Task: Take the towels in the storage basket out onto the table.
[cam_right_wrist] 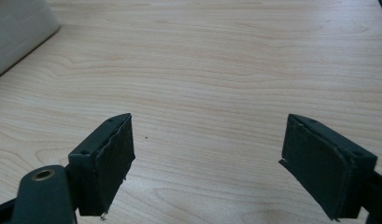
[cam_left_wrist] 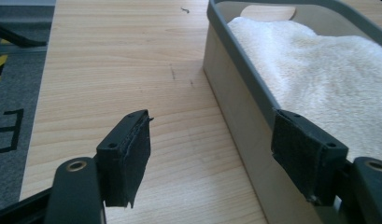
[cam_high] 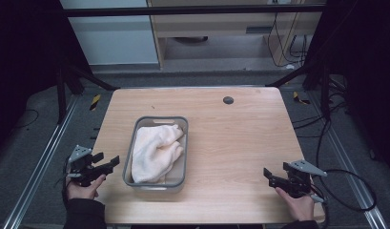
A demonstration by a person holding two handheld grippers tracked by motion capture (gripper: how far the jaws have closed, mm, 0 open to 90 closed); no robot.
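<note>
A grey plastic bin point(cam_high: 130, 153) stands left of the table's middle, and a crumpled cream towel point(cam_high: 157, 151) lies inside it. My left gripper point(cam_high: 109, 162) is open at the table's left edge, just beside the bin's left wall. In the left gripper view the bin's wall point(cam_left_wrist: 237, 109) and the towel point(cam_left_wrist: 328, 79) lie ahead to the right, with the right jaw close to the rim. My right gripper point(cam_high: 270, 175) is open near the front right corner, over bare wood, with nothing between its jaws.
The wooden table point(cam_high: 240, 143) has a dark round grommet point(cam_high: 228, 100) near its far edge. A corner of the bin point(cam_right_wrist: 18, 28) shows at the far left of the right gripper view. Cables point(cam_high: 347, 191) trail off the table's right side onto grey floor.
</note>
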